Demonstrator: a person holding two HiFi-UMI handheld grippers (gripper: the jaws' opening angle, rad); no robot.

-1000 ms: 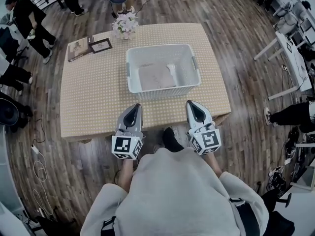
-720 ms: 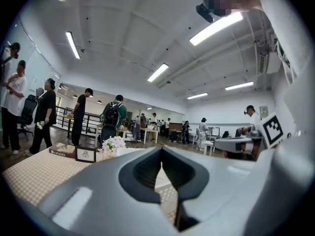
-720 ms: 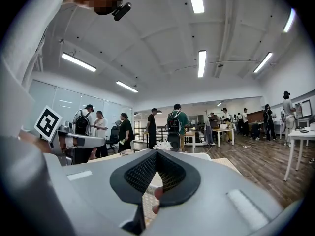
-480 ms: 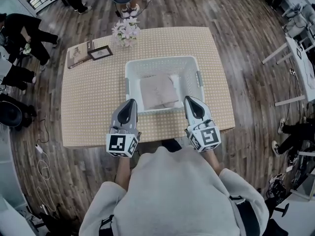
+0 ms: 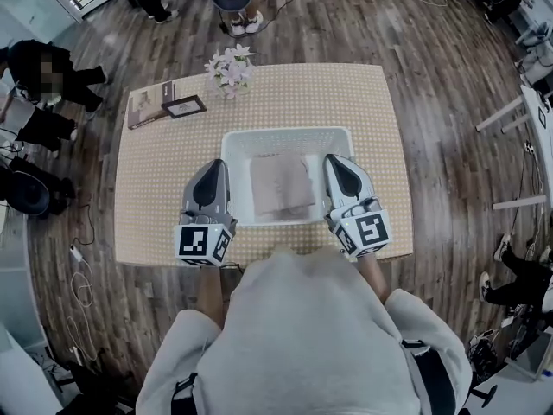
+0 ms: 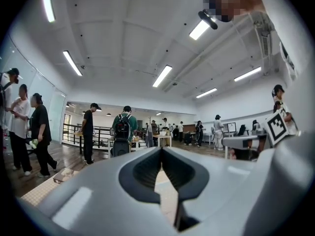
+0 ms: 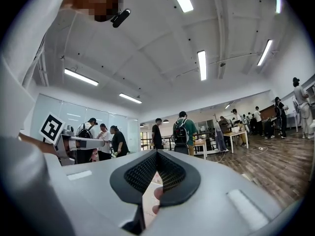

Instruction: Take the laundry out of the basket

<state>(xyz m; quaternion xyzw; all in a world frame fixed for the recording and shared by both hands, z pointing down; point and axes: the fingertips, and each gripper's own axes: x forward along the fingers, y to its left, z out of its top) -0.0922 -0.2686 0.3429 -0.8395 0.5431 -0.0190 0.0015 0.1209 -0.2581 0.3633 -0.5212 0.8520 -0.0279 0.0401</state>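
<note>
Low in the frame, your grey plastic right gripper [image 7: 156, 154] has its black ribbed pads [image 7: 141, 173] closed tip to tip, nothing between them. At centre stands a person in a green shirt [image 7: 183, 132]; long white ceiling strip lights [image 7: 202, 64] run above.

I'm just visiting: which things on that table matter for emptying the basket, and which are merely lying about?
Part of the job: white laundry basket; folded beige laundry inside it; left gripper; right gripper.
Just lying about: bunch of flowers; picture frame; booklet beside it.
</note>
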